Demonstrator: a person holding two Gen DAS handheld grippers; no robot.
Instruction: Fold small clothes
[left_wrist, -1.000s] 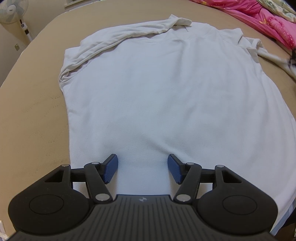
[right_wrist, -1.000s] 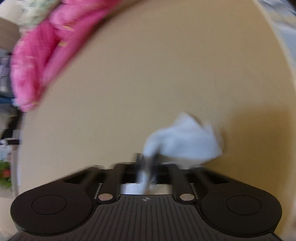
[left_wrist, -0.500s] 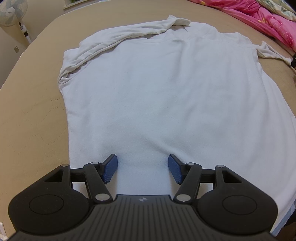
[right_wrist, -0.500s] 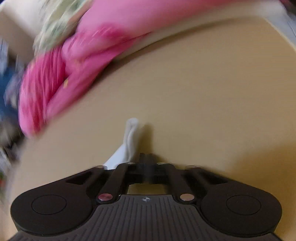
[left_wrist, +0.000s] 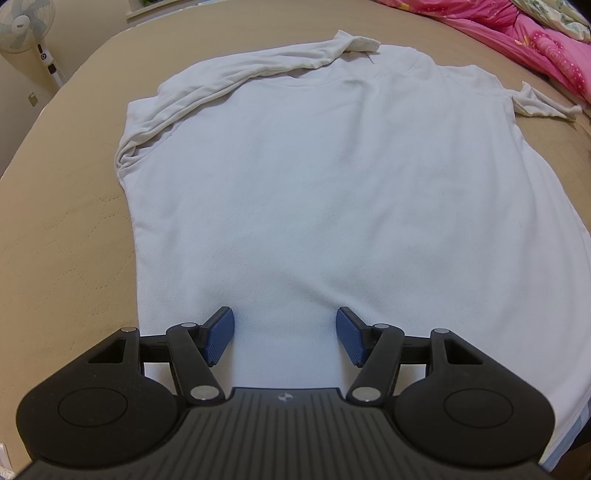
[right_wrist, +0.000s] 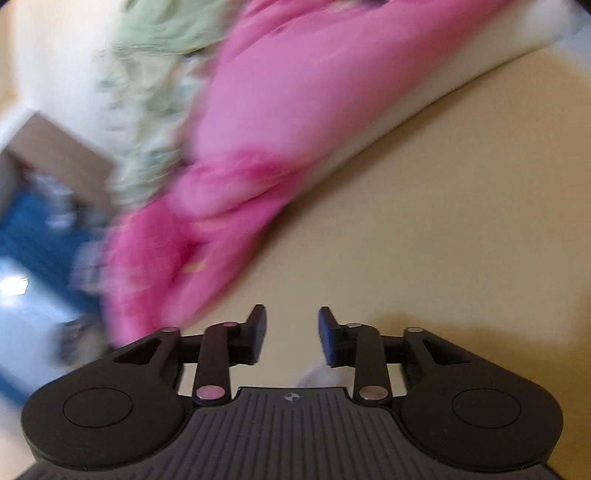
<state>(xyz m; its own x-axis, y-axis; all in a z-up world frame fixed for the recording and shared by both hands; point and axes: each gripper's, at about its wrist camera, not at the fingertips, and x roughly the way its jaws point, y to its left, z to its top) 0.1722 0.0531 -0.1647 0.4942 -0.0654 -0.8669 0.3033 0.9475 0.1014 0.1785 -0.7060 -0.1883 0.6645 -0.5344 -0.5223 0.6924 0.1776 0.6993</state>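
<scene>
On the bed the shirt lay flat, the left hand-held gripper wide over its hem. The right hand-held gripper was opening, seemingly empty; the far sleeve could stay twisted and spoil the fold.

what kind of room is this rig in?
Likely a bedroom: the white shirt lies on a tan quilted mattress, with a pink duvet beyond it and a standing fan nearby.
</scene>
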